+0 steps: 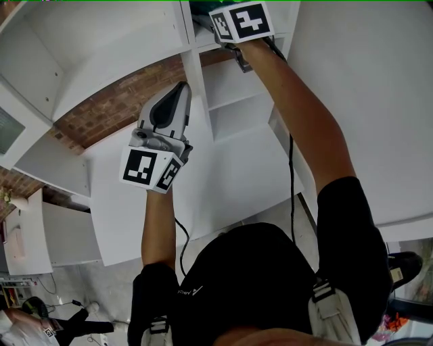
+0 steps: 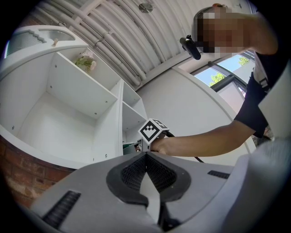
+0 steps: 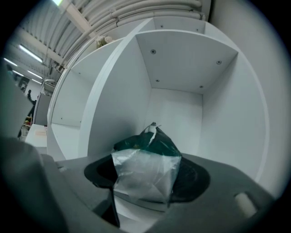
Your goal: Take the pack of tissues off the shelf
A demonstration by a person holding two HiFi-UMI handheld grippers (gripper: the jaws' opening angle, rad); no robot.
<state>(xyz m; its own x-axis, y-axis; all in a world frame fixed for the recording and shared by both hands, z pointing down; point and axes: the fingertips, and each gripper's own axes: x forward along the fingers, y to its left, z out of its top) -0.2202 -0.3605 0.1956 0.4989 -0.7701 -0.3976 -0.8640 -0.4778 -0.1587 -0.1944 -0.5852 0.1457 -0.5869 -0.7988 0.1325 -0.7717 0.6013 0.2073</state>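
The pack of tissues (image 3: pixel 145 175), clear plastic with a dark green top, stands in a white shelf compartment (image 3: pixel 177 68). My right gripper (image 3: pixel 146 182) is shut on it, one dark pad against each side of the pack. In the head view only the right gripper's marker cube (image 1: pixel 241 21) shows at the compartment's mouth, with a green bit of the pack (image 1: pixel 203 8) beside it. My left gripper (image 1: pixel 177 91) hangs shut and empty in front of the shelf's left half. In the left gripper view its jaws (image 2: pixel 146 154) meet at the tips and the pack (image 2: pixel 129 148) peeks out by the cube.
The white shelving (image 1: pixel 230 101) has several empty compartments and a vertical divider (image 1: pixel 196 81) between the two grippers. Red brick wall (image 1: pixel 115 108) shows behind the shelf. A black cable (image 1: pixel 291 182) hangs from the right gripper. A crumpled greenish thing (image 2: pixel 85 61) lies in an upper compartment.
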